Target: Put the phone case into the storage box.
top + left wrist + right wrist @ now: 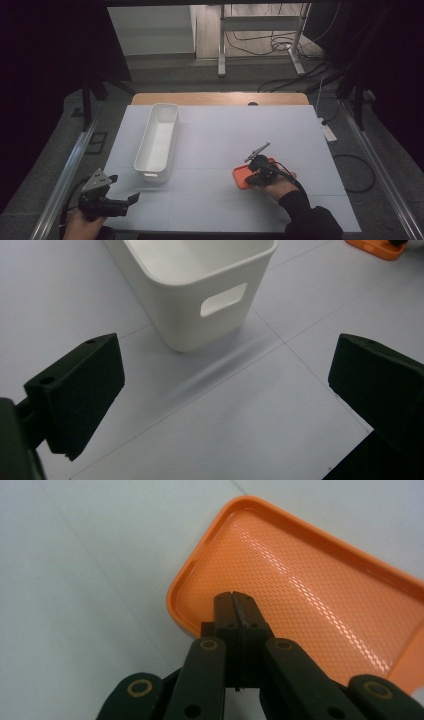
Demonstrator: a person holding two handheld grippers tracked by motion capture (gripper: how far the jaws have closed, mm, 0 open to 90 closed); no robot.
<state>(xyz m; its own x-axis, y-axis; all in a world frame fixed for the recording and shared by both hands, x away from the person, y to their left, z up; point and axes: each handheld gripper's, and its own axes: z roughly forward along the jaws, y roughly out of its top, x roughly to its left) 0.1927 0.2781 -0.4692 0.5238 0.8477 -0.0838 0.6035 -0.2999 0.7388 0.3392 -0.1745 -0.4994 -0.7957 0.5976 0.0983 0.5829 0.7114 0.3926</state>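
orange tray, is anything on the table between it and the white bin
Nothing visible. In the high view the stretch of table between the orange tray and the white bin is bare. The right gripper, jaws shut, sits over the tray itself; the left gripper waits open, nearer than the bin.

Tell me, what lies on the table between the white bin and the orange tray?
Nothing: in the high view, the table is bare between the white bin and the orange tray.

From my seat, the orange tray (320,595) runs off at three o'clock; my right gripper (258,172) covers its middle.
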